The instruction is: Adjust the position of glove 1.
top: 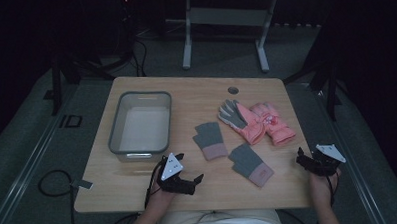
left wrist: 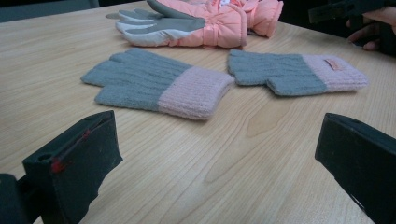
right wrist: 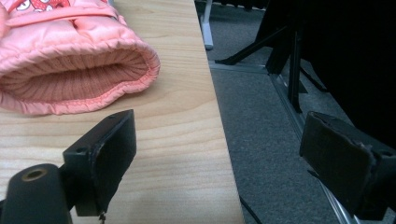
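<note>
- We see the left tongs (top: 198, 179) low over the counter (top: 196, 94) near its front edge, jaws spread wide, nothing between them.
- In the left gripper view the left tongs (left wrist: 219, 154) face the nearer grey knit glove (left wrist: 159, 84), which lies flat, pink cuff toward the camera's right.
- We take that grey knit glove (top: 210, 140) as our landmark.
- Right tongs (top: 302, 157) sit well to the right of the landmark, at the counter's right edge, jaws apart and gripping nothing.
- In the right gripper view the right tongs (right wrist: 219, 154) straddle the counter's edge: one jaw over wood, the other over the grey carpet (right wrist: 261, 116).
- Second grey knit glove (top: 250, 164) lies just right of the landmark and nearer the front; the two are apart.
- Pink padded gloves (top: 257, 121) lie behind and to the right of the landmark; one shows its grey palm up.
- One pink glove's open cuff (right wrist: 74, 77) is just ahead of the right tongs.
- Grey plastic bin (top: 118, 126) stands left of the landmark.
</note>
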`<state>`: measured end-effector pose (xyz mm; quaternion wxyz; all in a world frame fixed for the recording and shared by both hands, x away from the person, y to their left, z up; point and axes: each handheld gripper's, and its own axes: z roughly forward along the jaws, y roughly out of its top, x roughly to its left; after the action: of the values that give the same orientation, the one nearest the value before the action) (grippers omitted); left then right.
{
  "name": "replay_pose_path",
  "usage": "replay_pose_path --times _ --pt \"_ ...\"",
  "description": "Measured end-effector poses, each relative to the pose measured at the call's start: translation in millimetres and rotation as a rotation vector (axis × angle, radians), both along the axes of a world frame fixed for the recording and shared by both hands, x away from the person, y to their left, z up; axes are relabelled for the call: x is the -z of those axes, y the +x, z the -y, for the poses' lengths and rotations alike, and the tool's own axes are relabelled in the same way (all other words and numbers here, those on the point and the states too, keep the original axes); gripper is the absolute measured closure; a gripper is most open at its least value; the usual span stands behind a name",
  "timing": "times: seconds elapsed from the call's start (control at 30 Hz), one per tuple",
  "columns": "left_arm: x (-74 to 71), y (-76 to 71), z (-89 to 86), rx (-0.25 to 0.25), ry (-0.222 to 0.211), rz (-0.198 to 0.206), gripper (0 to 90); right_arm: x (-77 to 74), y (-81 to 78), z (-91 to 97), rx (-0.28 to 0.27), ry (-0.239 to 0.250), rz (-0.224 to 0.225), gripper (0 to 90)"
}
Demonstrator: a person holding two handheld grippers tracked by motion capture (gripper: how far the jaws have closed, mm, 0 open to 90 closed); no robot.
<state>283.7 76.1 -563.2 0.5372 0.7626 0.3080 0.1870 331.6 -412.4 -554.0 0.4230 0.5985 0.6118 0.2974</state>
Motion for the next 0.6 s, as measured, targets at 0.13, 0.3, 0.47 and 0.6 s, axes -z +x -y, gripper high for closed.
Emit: replay_pose_path --times 0.13,0.3,0.47,0.6 --pt "0.0 0.1 0.2 0.003 0.002 0.005 0.0 0.1 -0.2 -0.2 0.017 -0.009 -0.004 10.8" --pt "-0.2 0.6 1.2 0.013 0.012 0.008 0.0 -2.4 -2.2 -3.4 0.002 -0.006 -0.003 10.8" --pt "-0.2 0.7 0.8 0.014 0.007 0.006 0.0 -6.3 -1.7 -3.5 -0.034 0.018 -0.038 10.8" --pt "-0.3 0.0 1.7 0.012 0.017 0.015 0.0 -10.7 -0.9 -2.8 -0.046 0.019 -0.061 10.9"
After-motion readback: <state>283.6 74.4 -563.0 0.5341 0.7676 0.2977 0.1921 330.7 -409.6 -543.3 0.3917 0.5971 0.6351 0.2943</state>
